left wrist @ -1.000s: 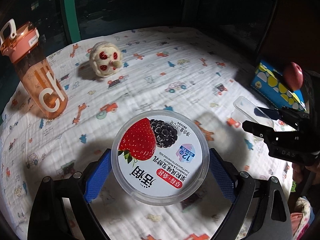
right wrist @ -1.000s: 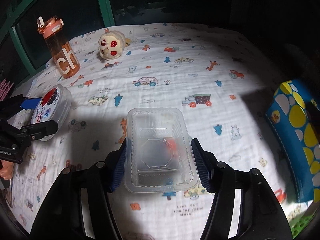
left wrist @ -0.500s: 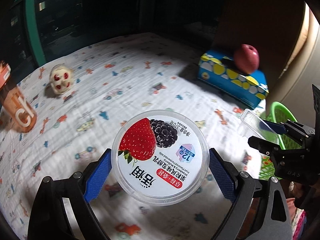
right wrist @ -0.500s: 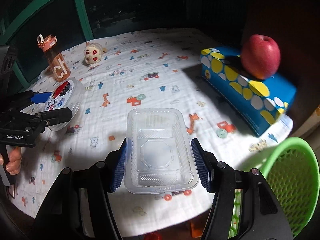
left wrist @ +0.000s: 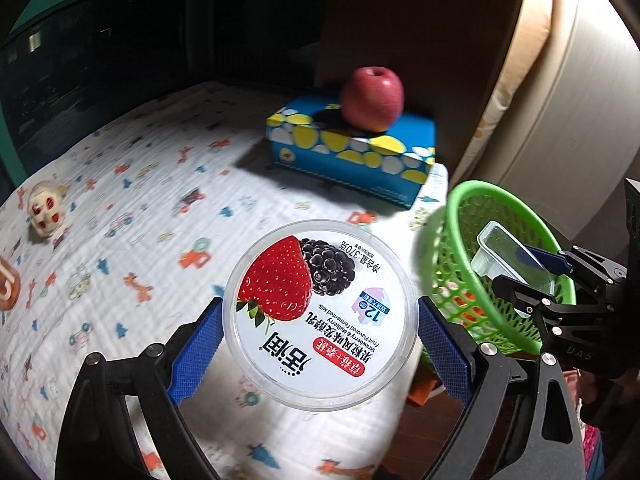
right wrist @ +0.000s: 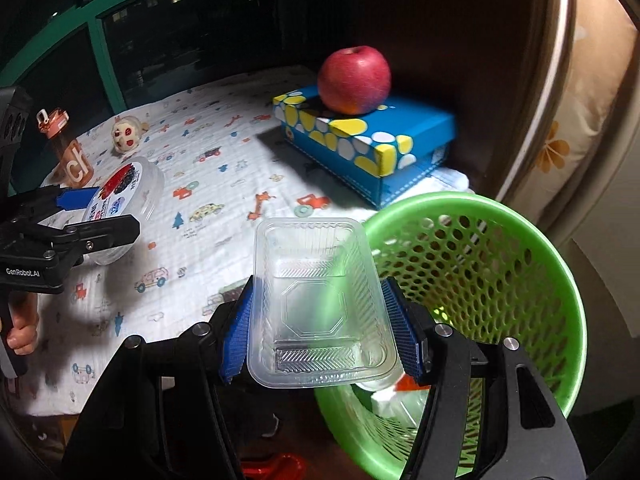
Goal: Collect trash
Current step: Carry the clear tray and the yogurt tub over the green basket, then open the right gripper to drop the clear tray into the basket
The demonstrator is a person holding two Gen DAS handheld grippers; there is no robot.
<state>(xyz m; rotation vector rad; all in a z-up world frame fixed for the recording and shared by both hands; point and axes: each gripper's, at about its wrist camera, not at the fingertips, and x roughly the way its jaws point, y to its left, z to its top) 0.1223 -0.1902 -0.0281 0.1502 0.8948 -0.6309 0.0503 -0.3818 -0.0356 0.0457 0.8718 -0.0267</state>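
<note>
Yogurt tub and clear tray pinched in fingers (perhaps over basket), printed cloth below.

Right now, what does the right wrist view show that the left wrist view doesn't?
Only the right wrist view shows the trash already inside the green basket and the orange bottle's whole body.

Only the left wrist view shows the yogurt tub lid print face-on, clamped in the left gripper.

Both show the clear plastic tray in the right gripper, and the apple on the blue box.
</note>
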